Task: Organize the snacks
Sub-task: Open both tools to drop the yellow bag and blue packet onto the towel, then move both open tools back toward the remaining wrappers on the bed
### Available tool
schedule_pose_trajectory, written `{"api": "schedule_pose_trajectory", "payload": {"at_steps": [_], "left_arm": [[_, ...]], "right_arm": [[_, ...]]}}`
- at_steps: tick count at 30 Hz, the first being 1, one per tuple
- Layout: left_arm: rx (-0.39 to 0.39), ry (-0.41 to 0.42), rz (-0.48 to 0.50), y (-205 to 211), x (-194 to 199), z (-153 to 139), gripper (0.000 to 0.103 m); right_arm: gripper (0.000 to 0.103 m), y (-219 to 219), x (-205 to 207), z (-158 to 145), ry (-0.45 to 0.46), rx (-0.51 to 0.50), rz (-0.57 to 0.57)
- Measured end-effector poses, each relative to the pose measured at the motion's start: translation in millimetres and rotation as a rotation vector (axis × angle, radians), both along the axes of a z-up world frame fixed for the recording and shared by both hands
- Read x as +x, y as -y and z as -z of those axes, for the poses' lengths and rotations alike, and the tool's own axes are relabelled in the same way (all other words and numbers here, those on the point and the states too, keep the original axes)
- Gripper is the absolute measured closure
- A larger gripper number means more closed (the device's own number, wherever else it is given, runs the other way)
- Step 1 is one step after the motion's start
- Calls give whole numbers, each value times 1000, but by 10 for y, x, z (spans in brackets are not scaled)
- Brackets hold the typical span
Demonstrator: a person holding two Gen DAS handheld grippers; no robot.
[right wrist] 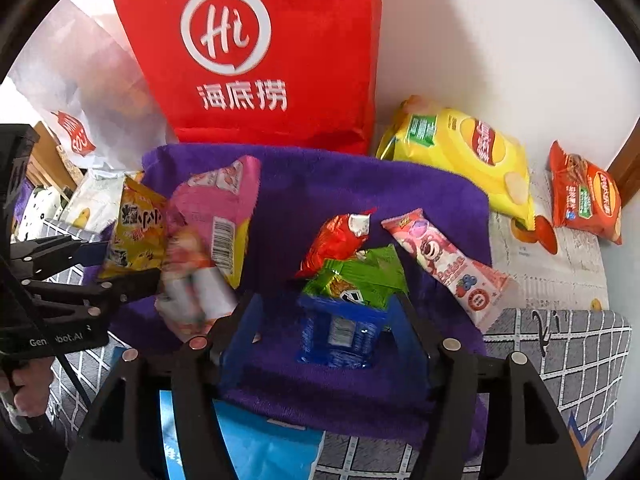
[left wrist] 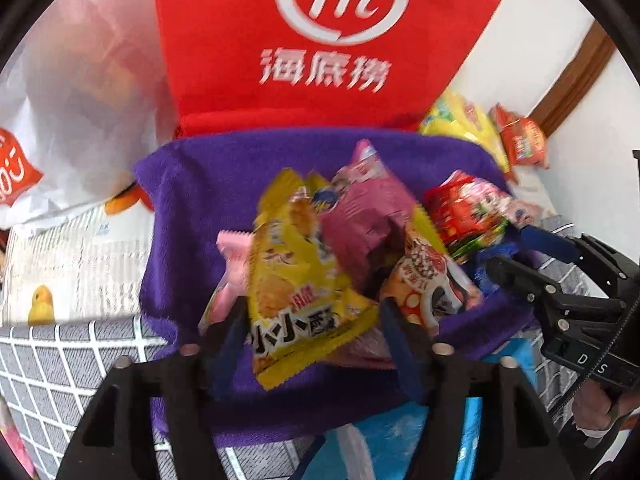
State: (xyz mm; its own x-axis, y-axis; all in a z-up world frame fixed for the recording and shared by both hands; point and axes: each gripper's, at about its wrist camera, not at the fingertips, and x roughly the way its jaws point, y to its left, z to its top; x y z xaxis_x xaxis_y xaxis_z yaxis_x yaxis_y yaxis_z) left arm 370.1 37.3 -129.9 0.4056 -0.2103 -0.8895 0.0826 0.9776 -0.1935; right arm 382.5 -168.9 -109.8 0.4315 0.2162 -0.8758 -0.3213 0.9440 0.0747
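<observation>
Ur right gripper (right wrist: 320,316) sits w/ jaws apart, straddling the blue packet (right wrist: 340,336) on the purple towel (right wrist: 360,184), pads not pressing afaict. Green packet (right wrist: 360,276) just beyond, touching it, long axis running across the jaws. Left gripper (left wrist: 312,320) also spread, yellow packet (left wrist: 296,264) loose between. Pink bar (right wrist: 444,264) lies farther right, so the right hand's nearer imo.
</observation>
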Motion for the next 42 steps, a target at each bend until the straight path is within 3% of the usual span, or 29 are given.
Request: {"api": "schedule_pose_trajectory", "payload": {"at_steps": [2, 17, 23, 31, 37, 42], "left_arm": [[-3, 23, -2, 10, -17, -63, 25], [-49, 149, 14, -48, -277, -580, 24], [-72, 205, 24, -52, -471, -862, 24], [-102, 217, 5, -90, -712, -1132, 24], [-82, 213, -17, -211, -1076, -1131, 24], [-71, 198, -53, -364, -1340, -1023, 24]], "right_arm": [[38, 9, -38, -82, 22, 15, -3], [37, 127, -325, -607, 155, 138, 74], [37, 149, -661, -742, 164, 120, 84], [37, 187, -1170, -792, 146, 118, 91], [37, 182, -1533, -745, 141, 128, 84], [37, 106, -1796, -522, 104, 127, 70]]}}
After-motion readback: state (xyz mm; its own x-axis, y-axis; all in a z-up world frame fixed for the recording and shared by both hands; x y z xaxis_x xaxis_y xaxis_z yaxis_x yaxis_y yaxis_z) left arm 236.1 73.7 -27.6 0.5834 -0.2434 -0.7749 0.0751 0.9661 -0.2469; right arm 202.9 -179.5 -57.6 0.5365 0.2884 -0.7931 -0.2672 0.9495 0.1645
